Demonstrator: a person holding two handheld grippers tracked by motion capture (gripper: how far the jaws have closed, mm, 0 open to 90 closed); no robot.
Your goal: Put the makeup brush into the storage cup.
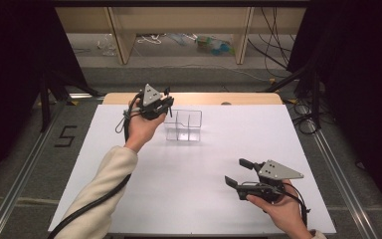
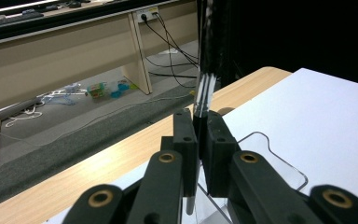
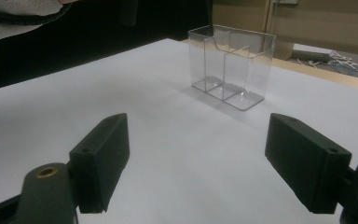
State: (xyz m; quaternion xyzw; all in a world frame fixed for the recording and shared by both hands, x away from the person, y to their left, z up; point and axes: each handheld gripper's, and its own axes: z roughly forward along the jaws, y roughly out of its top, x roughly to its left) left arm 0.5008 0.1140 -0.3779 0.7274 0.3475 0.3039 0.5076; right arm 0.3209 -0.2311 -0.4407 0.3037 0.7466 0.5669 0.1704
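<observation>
Fingers of the left gripper (image 2: 200, 135) pinch the clear holder's (image 1: 184, 125) wall (right gripper (image 1: 239, 173) fingers spread).

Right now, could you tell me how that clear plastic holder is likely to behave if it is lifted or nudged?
The clear holder looks stiff and probably light: thin transparent walls, nothing inside. Its smooth walls may slip between the left gripper jaws, shut on one wall. Tall on a narrow base, it could tip.

We were in what looked like a lab or test room: a table (image 1: 129, 98) covered with a white sheet (image 1: 199, 189) stood between black curtains (image 1: 10, 74), with metal rails (image 1: 15, 184) on grey carpet, a taped number (image 1: 65, 135) on the floor, loose cables (image 1: 273, 45) trailing, and a wooden bench (image 1: 179, 22) along the far wall.
</observation>
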